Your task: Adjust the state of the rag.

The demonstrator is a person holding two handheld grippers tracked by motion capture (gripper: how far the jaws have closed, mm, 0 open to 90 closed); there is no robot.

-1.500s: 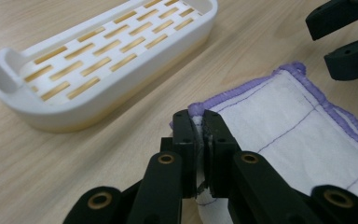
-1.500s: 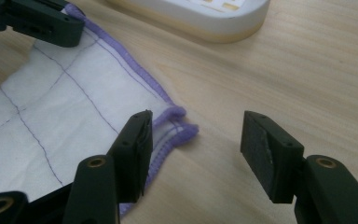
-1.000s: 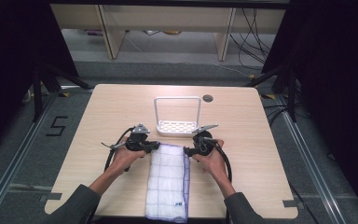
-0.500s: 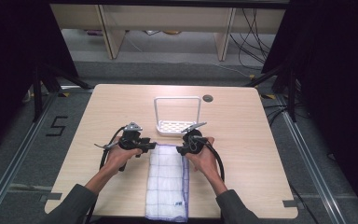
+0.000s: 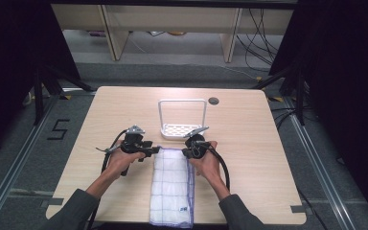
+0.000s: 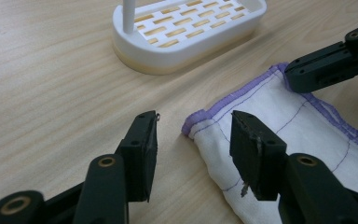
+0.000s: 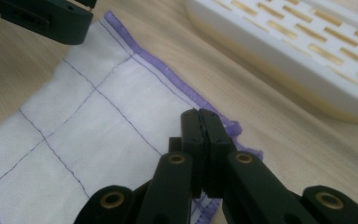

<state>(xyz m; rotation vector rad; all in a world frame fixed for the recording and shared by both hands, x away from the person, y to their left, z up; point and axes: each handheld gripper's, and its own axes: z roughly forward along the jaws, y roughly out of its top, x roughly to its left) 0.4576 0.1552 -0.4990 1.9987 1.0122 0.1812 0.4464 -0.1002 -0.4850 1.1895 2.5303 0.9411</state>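
White cotton with thin purple grid lines and a purple hem, the cloth (image 5: 172, 186) lies folded lengthwise on the table (image 5: 268, 158), its far edge just short of the white rack (image 5: 182, 128). The right gripper (image 7: 199, 122) has just been closing, and its jaws now meet over the far right corner; whether any fabric sits between the pads is hard to tell, since the tips hide the hem there. The left gripper (image 6: 193, 135) has just been opening: its jaws stand apart, straddling the far left corner with nothing pressing on it.

The risks, as I judge them: if the right jaws have closed beside the hem and not on it, a lift would leave that corner behind. If the left closes now, it may catch only the top layer, so the fold peels open. A lift by one corner alone would drag the cloth askew, perhaps against the rack.
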